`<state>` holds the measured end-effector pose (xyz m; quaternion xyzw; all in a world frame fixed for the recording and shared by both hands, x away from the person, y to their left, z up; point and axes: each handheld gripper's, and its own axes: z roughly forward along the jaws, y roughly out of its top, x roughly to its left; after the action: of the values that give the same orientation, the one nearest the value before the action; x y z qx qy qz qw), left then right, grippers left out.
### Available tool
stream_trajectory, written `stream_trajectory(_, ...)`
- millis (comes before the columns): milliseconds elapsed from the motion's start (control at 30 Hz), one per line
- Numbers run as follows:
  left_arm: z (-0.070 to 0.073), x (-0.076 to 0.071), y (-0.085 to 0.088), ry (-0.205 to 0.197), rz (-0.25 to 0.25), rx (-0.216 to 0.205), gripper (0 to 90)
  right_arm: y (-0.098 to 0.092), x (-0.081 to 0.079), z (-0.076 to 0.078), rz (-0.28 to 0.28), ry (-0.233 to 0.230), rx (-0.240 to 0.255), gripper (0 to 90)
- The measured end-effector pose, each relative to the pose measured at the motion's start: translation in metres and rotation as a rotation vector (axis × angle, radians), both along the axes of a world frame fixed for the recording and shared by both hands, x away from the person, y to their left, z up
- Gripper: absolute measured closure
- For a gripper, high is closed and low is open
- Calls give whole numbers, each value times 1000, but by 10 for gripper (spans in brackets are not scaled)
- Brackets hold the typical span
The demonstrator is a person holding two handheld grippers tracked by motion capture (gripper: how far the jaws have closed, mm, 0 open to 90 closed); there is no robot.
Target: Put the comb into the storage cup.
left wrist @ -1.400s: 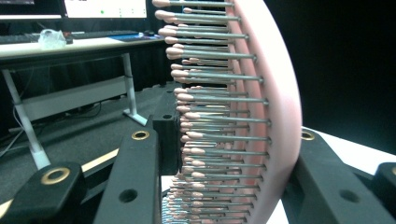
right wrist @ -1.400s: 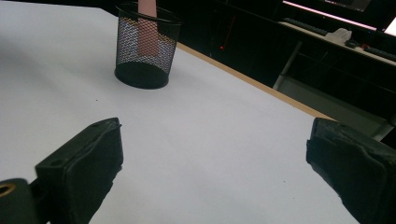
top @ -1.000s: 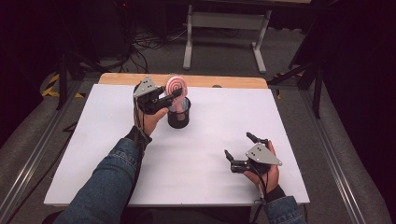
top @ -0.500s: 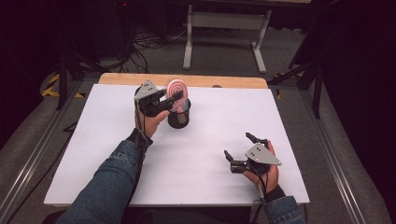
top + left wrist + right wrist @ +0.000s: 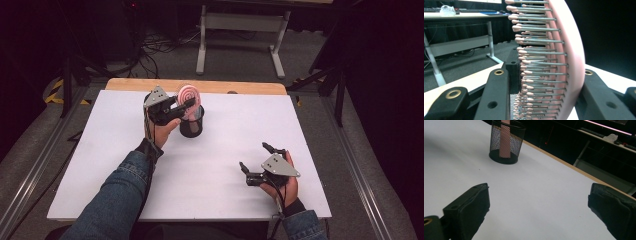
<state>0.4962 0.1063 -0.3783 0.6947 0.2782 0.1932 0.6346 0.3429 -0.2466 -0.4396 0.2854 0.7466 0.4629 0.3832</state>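
A pink hairbrush (image 5: 189, 95) stands upright with its handle down in a black mesh cup (image 5: 191, 128) at the back of the white table. My left gripper (image 5: 184, 107) is shut on the brush's head, just above the cup's rim. In the left gripper view the brush's pink back (image 5: 573, 62) and its metal bristles sit between the two black jaws of the left gripper (image 5: 546, 86). My right gripper (image 5: 254, 156) rests open near the front right of the table, nothing between its fingers. The right gripper view looks past the open right gripper (image 5: 539, 210) toward the cup (image 5: 495, 140), with the pink handle (image 5: 504, 142) inside.
The white table top (image 5: 220, 165) has a wooden strip (image 5: 150, 85) along its far edge. Beyond it stand a grey metal frame (image 5: 240, 22) and loose cables on the floor. Metal rails run along both sides of the table.
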Motion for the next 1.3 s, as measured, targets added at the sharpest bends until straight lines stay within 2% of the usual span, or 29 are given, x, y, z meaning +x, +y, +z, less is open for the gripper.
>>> stream_trajectory(267, 0, 1, 6, 6, 20, 0, 620, 0, 0, -1, 1, 3, -6, 45)
stream_trajectory(700, 5, 4, 26, -17, 101, 6, 563, 0, 1, -1, -8, 5, -5, 46)
stream_trajectory(867, 5, 4, 30, -14, 108, 7, 552, 0, 1, -1, -8, 6, -5, 46)
stream_trajectory(933, 6, 4, 32, -16, 110, 18, 543, 0, 1, -1, -8, 7, -4, 46)
stream_trajectory(967, 6, 4, 34, -17, 116, 37, 538, 0, 1, -1, -9, 7, -5, 46)
stream_trajectory(1167, 6, 4, 41, -11, 115, 44, 516, 0, 1, -1, -9, 8, -4, 46)
stream_trajectory(1233, 7, 3, 42, -20, 117, 70, 511, 1, 1, -1, -9, 8, -6, 46)
stream_trajectory(1300, 8, 3, 43, -20, 116, 68, 509, 1, 1, -1, -8, 11, -7, 46)
